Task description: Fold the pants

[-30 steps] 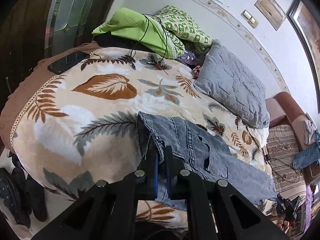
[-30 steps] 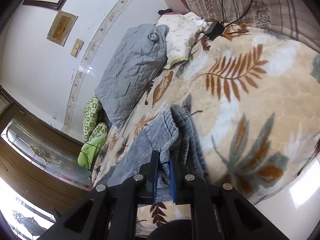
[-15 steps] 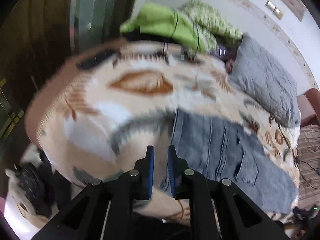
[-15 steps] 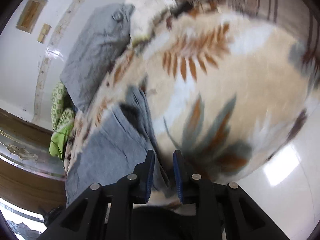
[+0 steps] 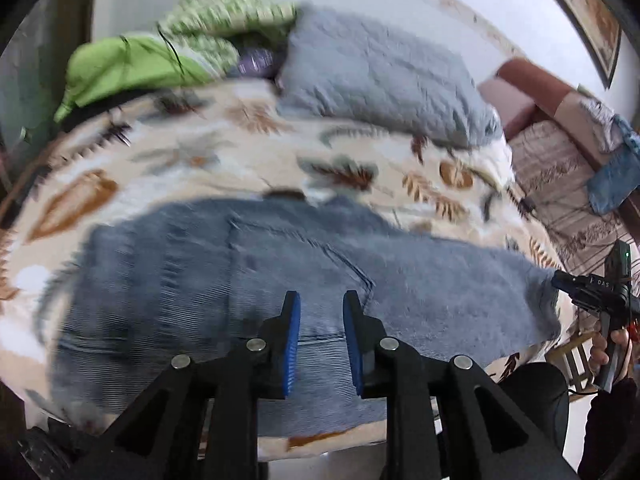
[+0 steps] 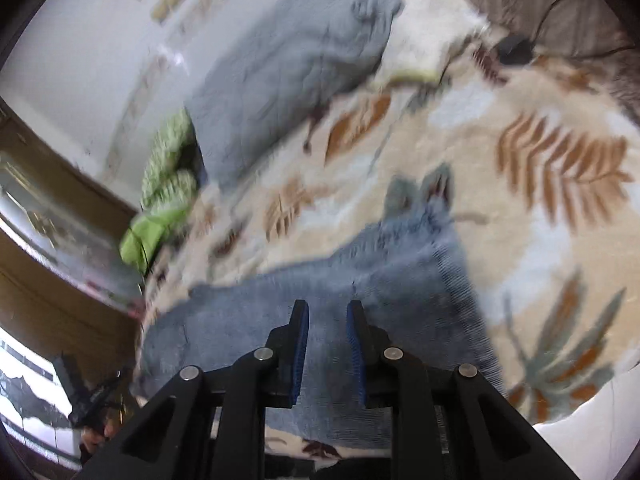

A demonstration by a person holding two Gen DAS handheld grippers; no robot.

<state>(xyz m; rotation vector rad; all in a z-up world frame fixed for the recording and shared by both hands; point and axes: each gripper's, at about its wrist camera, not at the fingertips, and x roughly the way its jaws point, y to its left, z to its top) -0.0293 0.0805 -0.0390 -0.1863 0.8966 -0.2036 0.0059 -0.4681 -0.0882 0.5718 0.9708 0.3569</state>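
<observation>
Blue denim pants (image 5: 256,280) lie spread flat on the leaf-patterned blanket (image 5: 200,160) at the near edge of the bed; they also show in the right wrist view (image 6: 320,300). My left gripper (image 5: 318,308) is open and empty, hovering over the waist and pocket area. My right gripper (image 6: 327,316) is open and empty over the leg end of the pants. The right gripper also shows at the far right of the left wrist view (image 5: 612,292). Both views are motion-blurred.
A grey quilted pillow (image 5: 380,84) and green bedding (image 5: 132,64) lie at the head of the bed. A striped sofa with clothes (image 5: 568,172) stands to the right. A white cloth (image 6: 432,40) and a black charger (image 6: 514,48) lie near the pillow.
Both grippers let go of the pants, opened and pulled back. The pants now lie flat on the blanket instead of being held up at both ends.
</observation>
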